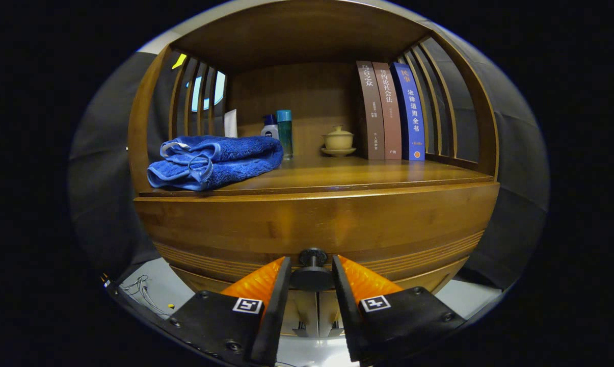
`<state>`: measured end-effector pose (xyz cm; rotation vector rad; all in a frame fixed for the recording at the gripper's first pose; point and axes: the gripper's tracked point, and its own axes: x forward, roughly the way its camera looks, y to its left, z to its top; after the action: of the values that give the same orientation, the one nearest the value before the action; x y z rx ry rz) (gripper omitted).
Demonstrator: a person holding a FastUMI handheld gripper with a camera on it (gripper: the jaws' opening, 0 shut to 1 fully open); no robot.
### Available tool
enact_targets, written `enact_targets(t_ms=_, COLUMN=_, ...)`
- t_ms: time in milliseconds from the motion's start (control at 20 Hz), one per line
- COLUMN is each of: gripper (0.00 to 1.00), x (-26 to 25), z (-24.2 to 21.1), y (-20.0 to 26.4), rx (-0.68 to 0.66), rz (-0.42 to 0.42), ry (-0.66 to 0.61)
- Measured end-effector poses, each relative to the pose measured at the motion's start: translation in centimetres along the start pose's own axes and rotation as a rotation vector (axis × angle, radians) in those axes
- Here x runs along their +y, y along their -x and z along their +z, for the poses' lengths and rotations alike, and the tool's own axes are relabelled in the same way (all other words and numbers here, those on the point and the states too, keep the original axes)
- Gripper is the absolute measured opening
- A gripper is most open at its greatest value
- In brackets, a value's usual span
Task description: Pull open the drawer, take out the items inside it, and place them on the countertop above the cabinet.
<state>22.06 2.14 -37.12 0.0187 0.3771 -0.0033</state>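
A wooden cabinet fills the scene, its drawer front (317,224) facing me just below the countertop (368,173). A dark round knob (312,278) sticks out of the drawer front low in the middle. My gripper (311,258) has one finger on each side of the knob, and both press against its wide head, so it is shut on the knob. The drawer front sits flush under the countertop edge with no gap I can make out. The drawer's contents are hidden.
On the countertop lie a folded blue towel (215,160) at the left, two small bottles (284,132) behind it, a lidded cup on a saucer (338,140) in the middle and three upright books (391,112) at the right. Slatted side walls and a roof enclose the shelf.
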Motion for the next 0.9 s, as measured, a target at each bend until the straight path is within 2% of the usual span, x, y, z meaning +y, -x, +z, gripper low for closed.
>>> enact_targets(t_ms=100, gripper=0.48, x=0.0, z=0.6, y=0.0, rx=-0.007, rz=-0.001, ry=-0.016)
enact_targets(t_ms=250, gripper=0.34, x=-0.1, z=0.4, y=0.2, rx=-0.012, rz=0.006, ry=0.03)
enact_targets(t_ms=450, gripper=0.34, x=-0.2, z=0.0, y=1.5, rx=0.007, rz=0.008, ry=0.012)
enact_targets(t_ms=900, gripper=0.34, x=-0.3, z=-1.5, y=8.4, rx=0.031, rz=0.018, ry=-0.041)
